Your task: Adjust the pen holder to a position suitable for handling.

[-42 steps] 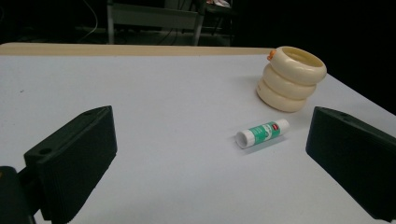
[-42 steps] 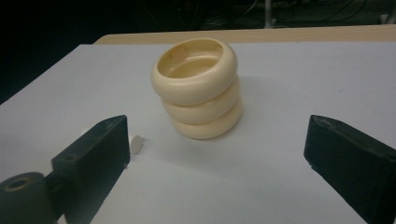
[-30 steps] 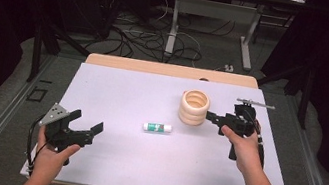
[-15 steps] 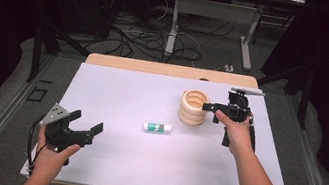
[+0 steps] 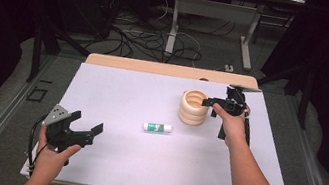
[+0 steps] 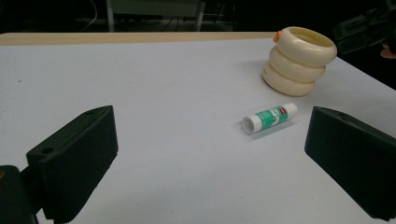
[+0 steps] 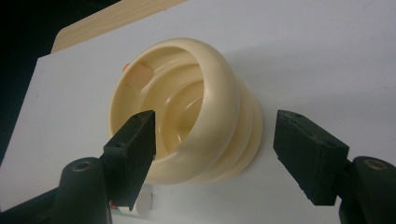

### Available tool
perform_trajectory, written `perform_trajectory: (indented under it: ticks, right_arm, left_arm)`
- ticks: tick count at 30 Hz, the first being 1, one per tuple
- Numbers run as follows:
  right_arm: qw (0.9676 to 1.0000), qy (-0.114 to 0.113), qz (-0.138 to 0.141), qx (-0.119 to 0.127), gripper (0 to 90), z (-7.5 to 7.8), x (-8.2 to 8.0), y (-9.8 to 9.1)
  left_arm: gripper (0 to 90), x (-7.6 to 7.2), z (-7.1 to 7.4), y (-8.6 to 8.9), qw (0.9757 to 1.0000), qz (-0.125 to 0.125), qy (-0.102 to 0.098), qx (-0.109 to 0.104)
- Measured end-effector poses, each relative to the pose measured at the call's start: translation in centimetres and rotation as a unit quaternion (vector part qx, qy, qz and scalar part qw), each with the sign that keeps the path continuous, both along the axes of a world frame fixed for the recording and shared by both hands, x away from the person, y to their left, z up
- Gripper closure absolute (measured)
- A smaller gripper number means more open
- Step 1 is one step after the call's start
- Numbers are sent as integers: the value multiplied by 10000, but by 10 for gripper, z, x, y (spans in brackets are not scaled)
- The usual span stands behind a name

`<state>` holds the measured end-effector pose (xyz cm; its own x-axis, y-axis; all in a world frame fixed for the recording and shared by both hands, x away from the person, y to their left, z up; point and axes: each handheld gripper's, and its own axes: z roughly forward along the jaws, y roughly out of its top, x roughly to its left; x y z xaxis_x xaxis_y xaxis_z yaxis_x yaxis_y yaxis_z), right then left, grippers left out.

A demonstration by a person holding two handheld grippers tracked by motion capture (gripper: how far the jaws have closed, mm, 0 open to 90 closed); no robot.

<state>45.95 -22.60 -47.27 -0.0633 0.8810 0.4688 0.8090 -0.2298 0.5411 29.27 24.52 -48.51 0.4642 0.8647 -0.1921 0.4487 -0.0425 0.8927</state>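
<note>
A cream cup made of stacked rings stands upright right of the table's middle. My right gripper reaches it from the right. One jaw hangs inside the cup's mouth and the other outside its near wall. The jaws have just been closing, the wall is between them, and a gap still shows at the outer pad. A green and white glue stick lies on its side in the middle. My left gripper rests open near the front left, holding nothing.
The white board covers a wooden table whose bare strip shows at the back. Cables and table legs lie on the floor beyond. A small orange spot sits on the cup's far rim.
My right gripper has moved left to the cup and now straddles its rim, with its jaws narrower. The left gripper, the cup and the glue stick have stayed put.
</note>
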Motion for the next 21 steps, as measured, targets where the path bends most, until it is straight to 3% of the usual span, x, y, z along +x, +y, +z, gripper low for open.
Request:
perform_trajectory:
  ticks: [5, 16, 21]
  right_arm:
    - [9989, 256, -68, 398, 344, -6, 6, -3]
    - [9939, 761, -163, 787, 438, -15, 16, -1]
    - [9912, 873, -224, 968, 458, -19, 18, 0]
  left_arm:
    - [27, 0, -1, 0, 10000, 22, 3, -13]
    - [27, 1, -2, 1, 10000, 55, 44, -26]
    - [27, 1, -3, 1, 10000, 69, 47, -33]
